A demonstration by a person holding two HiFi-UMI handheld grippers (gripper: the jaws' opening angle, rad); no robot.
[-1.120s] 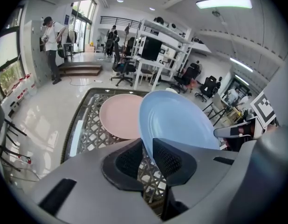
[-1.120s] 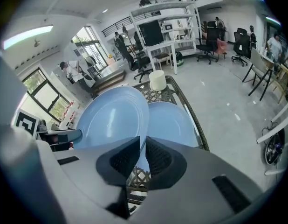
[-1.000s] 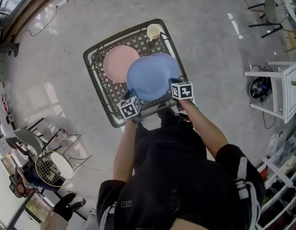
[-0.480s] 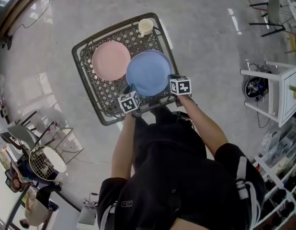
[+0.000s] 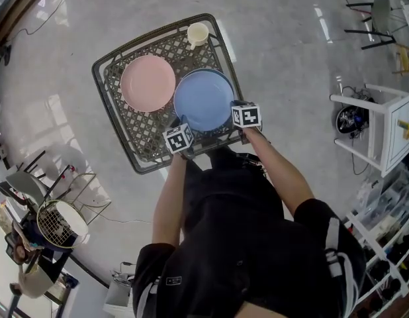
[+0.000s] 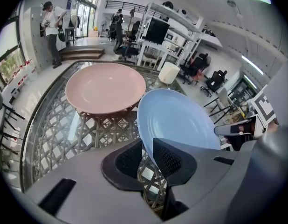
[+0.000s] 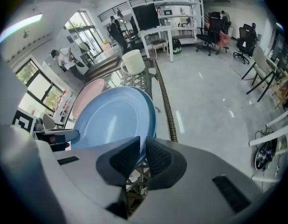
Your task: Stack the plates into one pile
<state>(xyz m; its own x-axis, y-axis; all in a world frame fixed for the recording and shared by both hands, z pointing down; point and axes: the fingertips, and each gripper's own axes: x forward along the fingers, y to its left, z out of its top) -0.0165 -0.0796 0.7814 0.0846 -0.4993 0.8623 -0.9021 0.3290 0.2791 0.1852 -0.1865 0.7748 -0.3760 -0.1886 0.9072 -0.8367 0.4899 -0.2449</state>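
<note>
A blue plate (image 5: 203, 99) lies over a second blue plate whose rim (image 5: 224, 76) peeks out at the far right, on the wire-lattice table (image 5: 138, 132). A pink plate (image 5: 147, 83) sits to its left. My left gripper (image 5: 180, 124) is at the blue plate's near left rim. Its jaws are opening, with the rim (image 6: 148, 146) between them, against the right pad and clear of the left one. My right gripper (image 5: 233, 112) is shut on the near right rim (image 7: 145, 139). Both gripper views show the blue plate (image 6: 176, 120) (image 7: 111, 120) and pink plate (image 6: 105, 86) (image 7: 88, 94).
A cream cup (image 5: 197, 34) stands at the table's far edge, beyond the plates. The table has a raised wire border (image 5: 166, 164). A white stand (image 5: 390, 131) is off to the right, and wire chairs (image 5: 59, 224) are at the lower left.
The top blue plate has shifted right over the lower blue plate and come down onto it, so the lower one is nearly covered. Both grippers stayed at its near rim.
</note>
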